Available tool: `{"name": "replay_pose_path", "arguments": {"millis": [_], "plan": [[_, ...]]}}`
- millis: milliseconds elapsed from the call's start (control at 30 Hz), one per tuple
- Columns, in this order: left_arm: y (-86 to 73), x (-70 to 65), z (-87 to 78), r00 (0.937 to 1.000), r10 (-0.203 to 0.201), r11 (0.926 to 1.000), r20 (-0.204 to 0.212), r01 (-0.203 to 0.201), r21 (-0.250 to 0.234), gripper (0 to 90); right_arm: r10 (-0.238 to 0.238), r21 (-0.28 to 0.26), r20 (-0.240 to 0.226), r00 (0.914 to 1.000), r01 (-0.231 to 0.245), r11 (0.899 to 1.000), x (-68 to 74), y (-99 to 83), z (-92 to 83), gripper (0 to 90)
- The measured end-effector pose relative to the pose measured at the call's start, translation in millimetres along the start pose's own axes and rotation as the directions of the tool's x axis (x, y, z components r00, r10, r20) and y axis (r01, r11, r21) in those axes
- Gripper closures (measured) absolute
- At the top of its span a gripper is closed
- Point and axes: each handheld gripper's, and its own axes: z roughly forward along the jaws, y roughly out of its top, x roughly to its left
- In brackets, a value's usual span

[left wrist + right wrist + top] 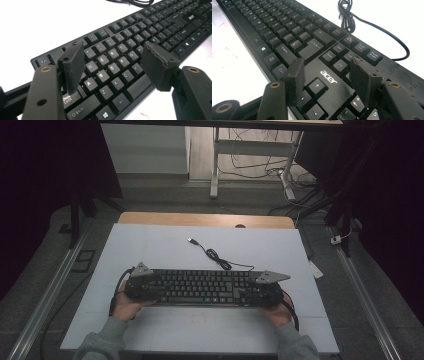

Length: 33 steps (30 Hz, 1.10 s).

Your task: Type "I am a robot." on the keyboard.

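Over the keyboard (200, 287) ends (black, on a white table (150, 250)), left gripper (112, 65) and right gripper (327, 75) gape empty

A white table top (150, 245) is seen in the middle, with a wooden edge (205, 219) at its far side. Grey carpet floor (45, 265) is laid around it. Behind, white desk legs (215, 165) and loose cables (255, 167) are lit (the sides are left very dark). Metal rails (47, 295) are placed along both sides.
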Motion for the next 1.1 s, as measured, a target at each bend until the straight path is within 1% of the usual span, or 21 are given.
{"name": "replay_pose_path", "arguments": {"millis": [300,400,533,633,767,933,1100], "plan": [[5.9,1.0,4.0,0.9998,0.016,0.9999,-0.012,-0.016,0.004,38.5,0.001,-0.006,-0.001,1.0000,-0.001,1.000,0.5,0.5,-0.5,46.2],[8.9,1.2,6.2,0.9996,0.025,0.9996,-0.013,-0.025,0.011,40.3,0.004,-0.007,-0.002,1.0000,-0.004,1.000,0.0,0.6,-1.4,46.1],[14.5,3.6,10.3,0.9997,0.021,0.9996,-0.014,-0.021,0.018,44.8,0.007,-0.012,0.001,1.0000,-0.007,1.000,-0.7,0.7,-1.9,46.2],[17.6,4.8,14.1,0.9995,0.030,0.9991,-0.010,-0.029,0.031,49.7,0.007,-0.010,0.001,1.0000,-0.007,1.000,-0.9,0.9,-1.9,46.2],[19.8,4.6,19.8,0.9989,0.044,0.9976,-0.015,-0.043,0.053,58.6,0.006,-0.008,0.001,1.0000,-0.006,1.000,-0.9,0.8,-1.4,46.1],[20.4,3.4,27.4,0.9982,0.059,0.9953,-0.014,-0.058,0.078,72.4,0.007,-0.009,0.000,1.0000,-0.007,1.000,-0.2,0.7,-0.5,46.2],[19.8,0.0,35.2,0.9964,0.083,0.9907,-0.019,-0.080,0.109,85.8,0.005,-0.006,0.002,1.0000,-0.005,1.000,-0.4,0.7,-0.4,46.2]]}}
